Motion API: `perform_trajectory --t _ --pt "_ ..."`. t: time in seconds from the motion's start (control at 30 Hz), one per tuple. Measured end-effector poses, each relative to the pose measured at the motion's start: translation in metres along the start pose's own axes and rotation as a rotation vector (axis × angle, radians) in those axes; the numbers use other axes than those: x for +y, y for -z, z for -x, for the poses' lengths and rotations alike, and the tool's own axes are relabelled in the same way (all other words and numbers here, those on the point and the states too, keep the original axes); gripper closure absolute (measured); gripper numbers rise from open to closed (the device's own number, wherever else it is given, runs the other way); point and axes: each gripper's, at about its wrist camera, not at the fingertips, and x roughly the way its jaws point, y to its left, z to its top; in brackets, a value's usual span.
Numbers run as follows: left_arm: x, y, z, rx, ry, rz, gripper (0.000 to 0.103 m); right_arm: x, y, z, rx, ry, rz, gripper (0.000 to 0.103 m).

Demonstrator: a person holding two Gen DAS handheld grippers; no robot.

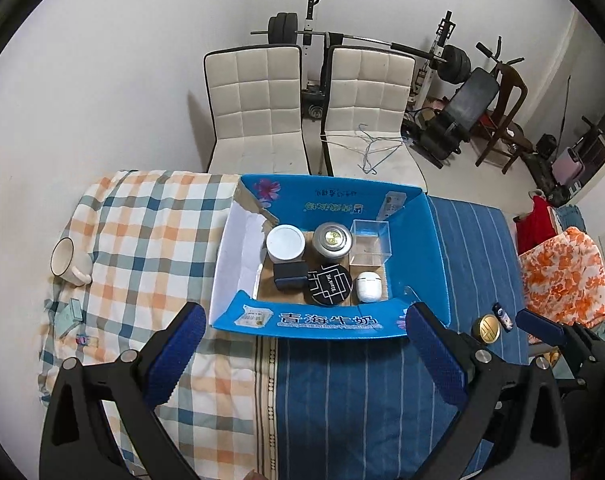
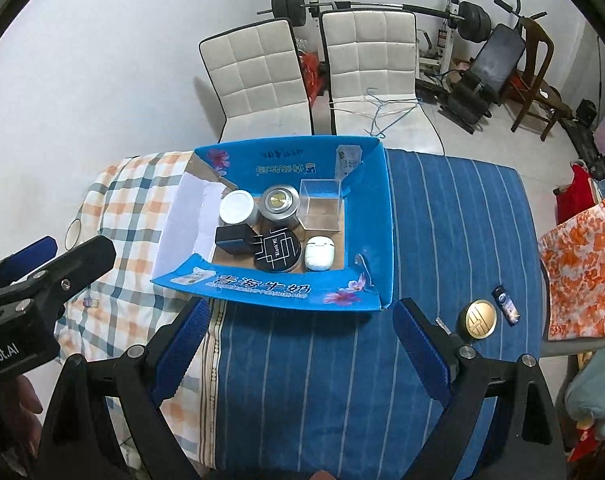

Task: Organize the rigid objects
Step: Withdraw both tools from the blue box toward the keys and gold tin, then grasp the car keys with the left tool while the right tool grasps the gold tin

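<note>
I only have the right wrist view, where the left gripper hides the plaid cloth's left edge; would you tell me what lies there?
Observer: A white mug sits on the plaid cloth there.
Operator: Is anything else beside it?
Observer: A small teal box lies nearer the camera, apart from the mug.
Operator: Is the left gripper holding something?
Observer: No, the left gripper is open and empty.

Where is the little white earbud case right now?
The white earbud case sits inside the blue box, at its near right corner, beside the round black tin and just in front of the clear plastic cube.
</note>
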Motion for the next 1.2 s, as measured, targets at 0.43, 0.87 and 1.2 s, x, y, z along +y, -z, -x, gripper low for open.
perform_trajectory --t 0.43,0.87,1.2 --pt "-0.120 0.013 -0.047 0.091 0.115 -0.106 0.000 -0.160 0.032 -0.006 0.046 0.124 -0.210 0.008" --pt "-0.254 0.066 -0.185 0.301 0.025 -0.177 0.001 -0.315 0.069 -0.177 0.270 0.083 -0.331 0.008" --pt "-0.272 0.082 -0.181 0.277 -0.037 -0.181 0.001 -0.315 0.090 -0.228 0.364 0.091 -0.244 0.034"
